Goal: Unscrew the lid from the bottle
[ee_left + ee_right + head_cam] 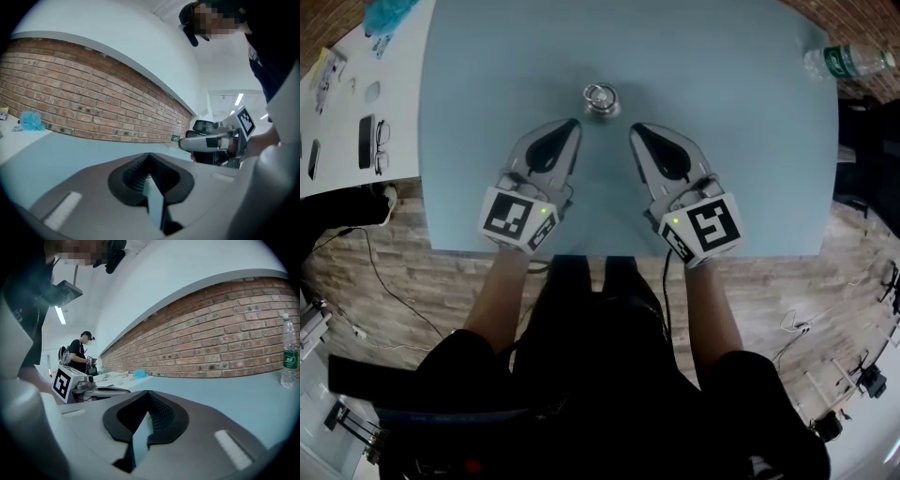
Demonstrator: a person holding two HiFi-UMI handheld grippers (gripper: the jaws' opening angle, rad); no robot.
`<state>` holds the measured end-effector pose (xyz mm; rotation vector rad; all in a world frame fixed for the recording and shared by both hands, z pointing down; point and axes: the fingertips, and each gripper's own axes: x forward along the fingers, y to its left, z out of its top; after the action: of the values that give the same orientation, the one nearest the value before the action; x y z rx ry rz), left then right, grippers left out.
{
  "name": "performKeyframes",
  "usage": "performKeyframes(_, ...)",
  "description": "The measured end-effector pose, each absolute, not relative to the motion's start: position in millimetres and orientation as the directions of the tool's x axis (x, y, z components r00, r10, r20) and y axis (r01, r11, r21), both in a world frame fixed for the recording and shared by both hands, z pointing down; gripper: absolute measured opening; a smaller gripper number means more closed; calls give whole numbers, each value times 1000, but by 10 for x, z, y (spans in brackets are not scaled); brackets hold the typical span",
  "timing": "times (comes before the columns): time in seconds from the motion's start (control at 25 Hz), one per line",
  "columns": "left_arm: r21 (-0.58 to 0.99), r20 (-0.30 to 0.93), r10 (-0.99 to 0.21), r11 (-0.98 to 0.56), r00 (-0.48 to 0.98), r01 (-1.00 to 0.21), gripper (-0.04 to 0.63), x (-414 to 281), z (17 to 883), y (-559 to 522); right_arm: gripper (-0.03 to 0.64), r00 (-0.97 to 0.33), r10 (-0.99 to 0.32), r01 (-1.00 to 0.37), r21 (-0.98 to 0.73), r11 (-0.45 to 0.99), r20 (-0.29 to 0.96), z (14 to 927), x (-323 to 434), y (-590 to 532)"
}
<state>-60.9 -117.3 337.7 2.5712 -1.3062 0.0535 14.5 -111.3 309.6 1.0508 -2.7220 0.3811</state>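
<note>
Both our left gripper [570, 127] and right gripper [637, 132] are closed tight and empty. The small silver ring-lidded bottle [600, 99] stands upper centre, where closed tips could knock it over.

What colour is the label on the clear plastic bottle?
Green label on the plastic bottle; clearest in the right gripper view.

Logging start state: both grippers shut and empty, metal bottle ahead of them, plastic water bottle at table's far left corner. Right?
Not quite: the plastic water bottle is at the far right corner of the table, as the head view shows. The rest holds.
</note>
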Motion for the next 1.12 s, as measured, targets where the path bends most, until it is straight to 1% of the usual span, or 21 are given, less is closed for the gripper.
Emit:
performKeyframes(0.64, 231, 177, -779, -561, 602, -795, 7, -615, 3559, -1218, 3, -724, -627, -684, -186, 705, 287, 3262, 122, -1184)
performKeyframes(0.76, 234, 180, -778, -560, 602, -794, 11, -602, 3583, -1225, 29, -730, -618, -678, -194, 709, 291, 3292, 113, -1181)
performKeyframes(1.12, 241, 193, -780, -550, 595, -799, 29, -597, 3666, -1262, 34, -732, -615, -676, -200, 709, 294, 3344, 103, -1243)
